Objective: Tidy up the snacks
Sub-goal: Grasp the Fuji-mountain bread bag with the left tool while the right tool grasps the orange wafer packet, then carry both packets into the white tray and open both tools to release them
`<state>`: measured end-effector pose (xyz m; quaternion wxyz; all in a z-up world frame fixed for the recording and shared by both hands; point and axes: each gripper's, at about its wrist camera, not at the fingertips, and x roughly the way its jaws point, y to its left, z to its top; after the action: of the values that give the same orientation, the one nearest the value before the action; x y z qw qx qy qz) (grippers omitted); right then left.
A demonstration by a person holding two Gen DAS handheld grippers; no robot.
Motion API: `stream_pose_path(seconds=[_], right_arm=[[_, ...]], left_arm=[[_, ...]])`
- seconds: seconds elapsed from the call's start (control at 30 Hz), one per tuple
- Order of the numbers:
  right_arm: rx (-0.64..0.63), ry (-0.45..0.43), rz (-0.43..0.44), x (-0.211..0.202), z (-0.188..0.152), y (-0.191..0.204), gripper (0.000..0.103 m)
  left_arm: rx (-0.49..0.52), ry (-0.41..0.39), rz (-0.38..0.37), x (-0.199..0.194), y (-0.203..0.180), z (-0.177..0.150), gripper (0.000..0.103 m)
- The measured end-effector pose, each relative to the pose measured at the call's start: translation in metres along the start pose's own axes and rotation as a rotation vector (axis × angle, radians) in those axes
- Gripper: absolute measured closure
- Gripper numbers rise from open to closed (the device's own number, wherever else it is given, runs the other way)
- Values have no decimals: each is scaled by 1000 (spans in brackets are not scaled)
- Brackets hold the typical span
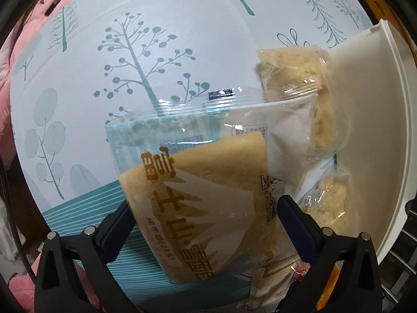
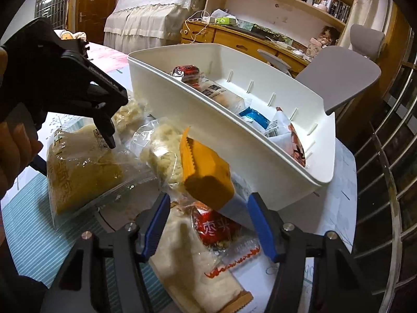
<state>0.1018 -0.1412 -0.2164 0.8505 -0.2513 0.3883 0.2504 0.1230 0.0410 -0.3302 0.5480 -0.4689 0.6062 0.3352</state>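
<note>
Cake in a clear bag [image 1: 198,208] lies flat on the tabletop [image 1: 182,52], close to the white bin [image 2: 234,140]. I think it is light, soft and easy to squash, and the crinkly plastic may slip. A gentle hold across the middle of the cake looks best to me.

Left gripper [image 1: 203,224] points down over it with fingers [image 1: 294,224] spread wide on both sides of the bag. They do not squeeze it. Right gripper [image 2: 208,224] hangs with its fingers [image 2: 153,224] about half open over a red snack [image 2: 216,229], holding nothing.
</note>
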Motion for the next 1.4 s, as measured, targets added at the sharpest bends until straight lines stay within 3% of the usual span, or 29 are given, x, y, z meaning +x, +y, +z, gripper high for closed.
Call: stream_pose_path(seconds=[0.2,0.3,0.5,0.63,0.83,0.87,1.03,1.07,1.1,1.23,1.4], right_arm=[[-12,14,0,1,2,-1,52],[-27,20,-11,1,3,-1,66],[-43,43,-53,-1,2,-5,76],[-55,40,-82,-4,1,-5,80],[-48,34,-118,-15,1,-6,87],[-50,35,-118,-16,1,-6,99],[-39,45,-105,-26,1,-6,100],[-38,34,-114,-30,1,-6,100],[-37,26,-119,-33,2,-5,100],[-34,12,-143,-42,4,-1,100],[-40,-15,-173,-58,7,6,101]], left_arm=[[-4,-29,30,6,-8,-3,0],[-11,-16,30,4,-13,-7,0],[-4,-19,37,10,-9,-1,1],[17,-21,26,8,-9,-2,9],[46,41,30,9,-1,-2,15],[51,49,34,8,0,-3,16],[93,78,30,-1,2,-5,19],[111,71,26,-6,3,-5,22],[124,64,26,-10,1,-7,35],[172,61,-9,-27,1,-6,46],[201,53,-54,-47,7,4,51]])
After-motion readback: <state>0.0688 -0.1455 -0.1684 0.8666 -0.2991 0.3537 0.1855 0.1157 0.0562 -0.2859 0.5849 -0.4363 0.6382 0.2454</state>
